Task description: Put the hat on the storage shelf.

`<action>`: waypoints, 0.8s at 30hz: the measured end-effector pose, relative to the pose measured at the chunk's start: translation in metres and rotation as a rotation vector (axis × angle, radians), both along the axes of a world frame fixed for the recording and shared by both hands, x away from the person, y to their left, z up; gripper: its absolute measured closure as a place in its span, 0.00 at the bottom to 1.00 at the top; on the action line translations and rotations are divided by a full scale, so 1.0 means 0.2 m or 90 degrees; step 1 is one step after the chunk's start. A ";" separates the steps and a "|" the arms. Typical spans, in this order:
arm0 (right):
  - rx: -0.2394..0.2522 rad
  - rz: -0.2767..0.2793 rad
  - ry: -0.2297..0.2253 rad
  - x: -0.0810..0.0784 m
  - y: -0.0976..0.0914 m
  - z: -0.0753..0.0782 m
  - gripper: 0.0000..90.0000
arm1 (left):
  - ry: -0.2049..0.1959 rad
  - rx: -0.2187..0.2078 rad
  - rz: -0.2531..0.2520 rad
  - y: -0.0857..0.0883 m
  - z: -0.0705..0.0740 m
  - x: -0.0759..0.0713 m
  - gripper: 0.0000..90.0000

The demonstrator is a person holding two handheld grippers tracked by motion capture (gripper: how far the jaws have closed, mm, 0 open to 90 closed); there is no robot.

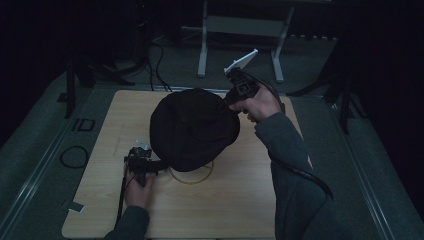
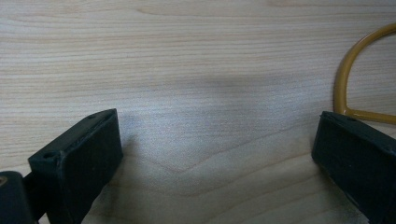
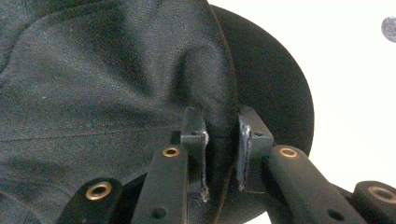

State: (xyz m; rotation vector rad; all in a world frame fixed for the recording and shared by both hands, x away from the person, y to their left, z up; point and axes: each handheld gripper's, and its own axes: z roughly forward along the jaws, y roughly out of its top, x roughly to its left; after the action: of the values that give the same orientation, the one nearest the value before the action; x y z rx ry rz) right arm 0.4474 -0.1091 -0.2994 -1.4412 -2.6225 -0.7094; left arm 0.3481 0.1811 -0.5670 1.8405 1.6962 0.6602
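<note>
A big round black fabric hat (image 1: 192,127) hangs over the middle of the wooden table (image 1: 225,210). My right gripper (image 1: 227,102) is shut on its upper right edge, and in the right gripper view the fabric fold (image 3: 219,100) is pinched between the jaws of my right gripper (image 3: 222,126). A thin yellow ring (image 1: 192,182) lies on the table, partly hidden under the hat. My left gripper (image 1: 156,164) rests low at the hat's lower left. In the left gripper view my left gripper (image 2: 215,154) stands open over bare wood, with the yellow ring (image 2: 343,79) just beyond its right jaw.
A metal stand (image 1: 240,25) is on the floor behind the table. Cables (image 1: 157,65) run at the back left, and a coiled cable (image 1: 74,156) lies on the floor at the left. A bit of tape (image 1: 76,206) sits by the table's front left corner.
</note>
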 end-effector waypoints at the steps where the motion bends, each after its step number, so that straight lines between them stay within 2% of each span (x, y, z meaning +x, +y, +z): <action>1: -0.001 0.000 0.001 0.00 0.00 0.00 0.84 | 0.000 0.000 0.000 0.00 0.00 0.00 0.01; 24: 0.010 0.006 0.020 0.01 0.03 -0.05 0.84 | 0.003 0.000 -0.001 0.00 0.00 0.00 0.01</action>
State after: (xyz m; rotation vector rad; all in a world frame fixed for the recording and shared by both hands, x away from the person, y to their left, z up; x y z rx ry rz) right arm 0.4501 -0.1037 -0.3104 -1.4228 -2.5929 -0.6997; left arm 0.3479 0.1811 -0.5668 1.8445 1.6972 0.6565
